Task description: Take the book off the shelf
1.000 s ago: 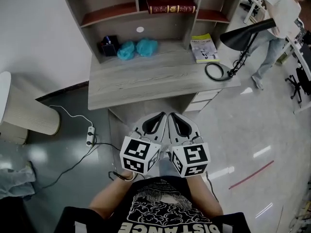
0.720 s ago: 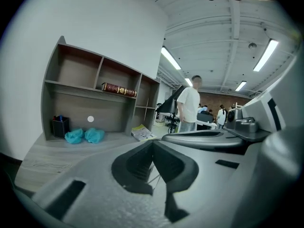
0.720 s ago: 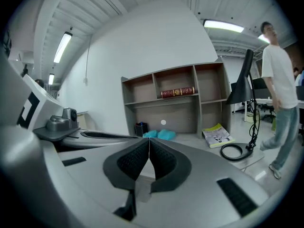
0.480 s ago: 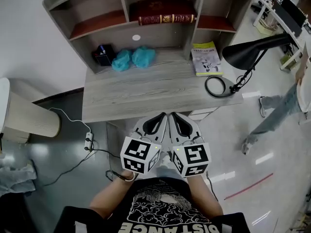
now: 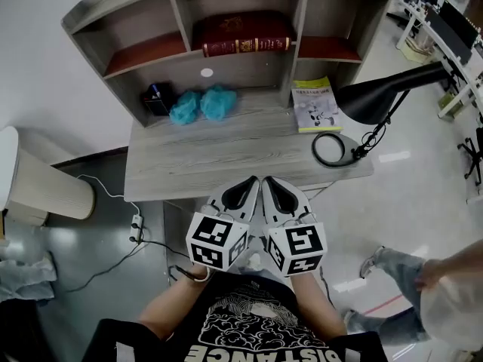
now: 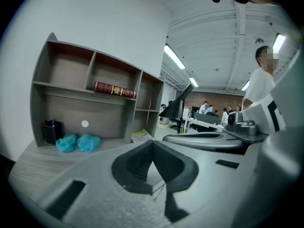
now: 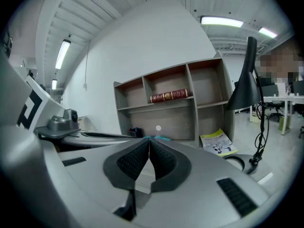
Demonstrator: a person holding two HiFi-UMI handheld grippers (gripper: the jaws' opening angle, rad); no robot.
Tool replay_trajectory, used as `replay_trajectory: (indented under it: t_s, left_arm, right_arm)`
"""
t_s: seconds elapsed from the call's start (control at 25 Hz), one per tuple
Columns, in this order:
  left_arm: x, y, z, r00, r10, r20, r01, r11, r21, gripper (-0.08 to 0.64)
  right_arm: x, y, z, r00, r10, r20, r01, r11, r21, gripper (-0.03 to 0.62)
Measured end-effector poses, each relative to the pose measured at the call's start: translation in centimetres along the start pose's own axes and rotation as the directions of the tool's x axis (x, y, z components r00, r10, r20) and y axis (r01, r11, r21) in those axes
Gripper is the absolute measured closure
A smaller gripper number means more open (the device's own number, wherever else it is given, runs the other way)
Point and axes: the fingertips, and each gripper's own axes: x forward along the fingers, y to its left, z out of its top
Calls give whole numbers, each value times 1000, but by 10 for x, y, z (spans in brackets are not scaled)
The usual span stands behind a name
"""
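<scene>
"Stepping closer, the person brings the desk (image 5: 226,153) and the shelf (image 5: 299,21) up larger in the head view than a second ago. The bystander (image 5: 404,277) crosses from the upper right of that view to the lower right."

"And the grippers?"

"No change there. The left gripper (image 5: 243,190) and the right gripper (image 5: 279,193) stay side by side near the person's waist, each with its jaws pressed together on nothing."

"So where is the book?"

"The dark red book (image 5: 243,45) lies flat in the middle upper compartment, spine outward. It is well apart from both grippers, with the whole desk between."

"Meaning?"

"Only the approach is under way, by the look of it. Neither gripper reaches the book yet, and the jaws need to spread before they can take it."
</scene>
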Motion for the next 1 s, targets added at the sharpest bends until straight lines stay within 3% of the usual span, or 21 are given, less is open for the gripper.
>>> replay_trajectory:
  t_s: [0.68,1.0]
  left_arm:
    - [60,30,33,998,-17,61,22,997,-79,552]
    - [95,74,72,988,-30,149,63,974,-220,552]
  right_arm:
    - [48,-40,29,1000,14,6,-13,999,-42,575]
    - [97,-58,55,1000,7,10,-7,998,-55,575]
